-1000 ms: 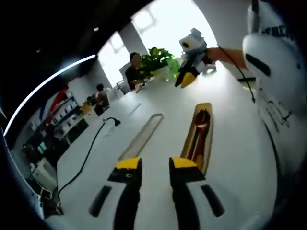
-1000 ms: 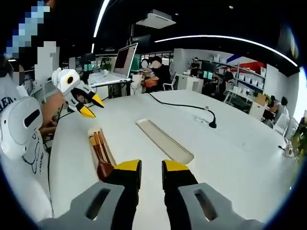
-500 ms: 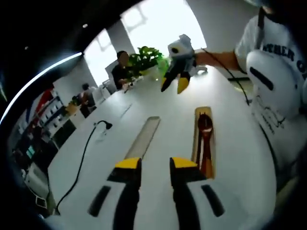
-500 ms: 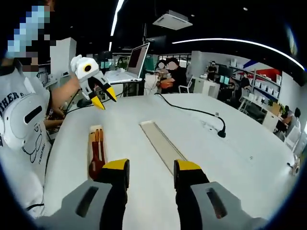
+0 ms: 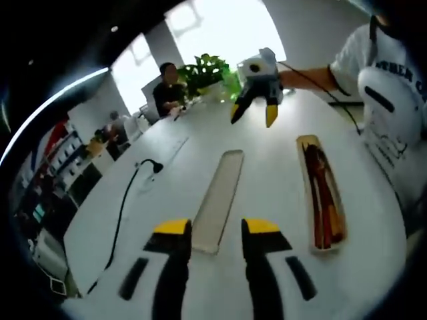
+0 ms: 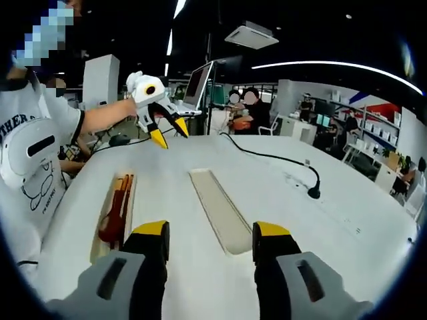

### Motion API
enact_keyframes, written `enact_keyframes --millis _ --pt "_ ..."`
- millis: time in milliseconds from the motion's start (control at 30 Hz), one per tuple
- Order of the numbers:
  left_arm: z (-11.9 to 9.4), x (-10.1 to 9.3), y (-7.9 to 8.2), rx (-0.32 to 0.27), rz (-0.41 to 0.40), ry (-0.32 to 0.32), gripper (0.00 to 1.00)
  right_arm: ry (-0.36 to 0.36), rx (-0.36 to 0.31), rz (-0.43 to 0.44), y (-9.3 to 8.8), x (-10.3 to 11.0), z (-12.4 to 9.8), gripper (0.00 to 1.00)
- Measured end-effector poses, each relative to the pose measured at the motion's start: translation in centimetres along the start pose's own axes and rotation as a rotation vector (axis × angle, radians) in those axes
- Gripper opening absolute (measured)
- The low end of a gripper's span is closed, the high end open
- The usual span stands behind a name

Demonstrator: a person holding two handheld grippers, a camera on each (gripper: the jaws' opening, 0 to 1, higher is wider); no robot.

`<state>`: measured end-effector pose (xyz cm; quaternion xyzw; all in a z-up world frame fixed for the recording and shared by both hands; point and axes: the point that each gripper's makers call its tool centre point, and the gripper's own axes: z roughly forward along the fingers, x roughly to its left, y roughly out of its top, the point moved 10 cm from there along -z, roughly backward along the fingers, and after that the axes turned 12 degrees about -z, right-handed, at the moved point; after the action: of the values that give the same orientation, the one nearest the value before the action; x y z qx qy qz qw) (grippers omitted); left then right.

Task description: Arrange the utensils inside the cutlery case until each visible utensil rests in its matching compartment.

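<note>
My left gripper [image 5: 216,230] hangs above the white counter [image 5: 267,167], jaws apart and holding nothing — its yellow tips straddle the near end of a long translucent lid [image 5: 219,198]. My right gripper [image 6: 209,235] is likewise spread wide and empty over the same lid [image 6: 218,209]. The cutlery case [image 5: 321,193] lies just beside the lid, apart from it, with reddish-brown utensils [image 6: 115,212] inside; their compartments I cannot tell.

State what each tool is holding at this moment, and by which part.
Nothing is held. The left tool and the right tool both stand open over the white table, clear of the utensils in the case.
</note>
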<state>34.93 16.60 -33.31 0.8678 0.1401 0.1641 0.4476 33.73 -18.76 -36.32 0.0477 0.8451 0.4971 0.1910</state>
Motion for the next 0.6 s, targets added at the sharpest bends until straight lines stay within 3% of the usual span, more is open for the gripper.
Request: enact_keyframes --millis 67,267,600 --pt "0.8 0.2 -0.4 0.029 -0.043 -0.053 0.38 0.004 0.009 0.005 -0.8 -0.4 0.7 0.49" --pt "2.5 1.2 -0.5 0.049 -0.01 -0.067 0.47 -0.002 0.014 0.051 -2.8 -1.6 2.3 0.48" --pt "5.1 2.2 -2.1 0.081 -0.028 -0.098 0.48 0.031 -0.016 0.112 -4.5 -2.6 3.2 0.58"
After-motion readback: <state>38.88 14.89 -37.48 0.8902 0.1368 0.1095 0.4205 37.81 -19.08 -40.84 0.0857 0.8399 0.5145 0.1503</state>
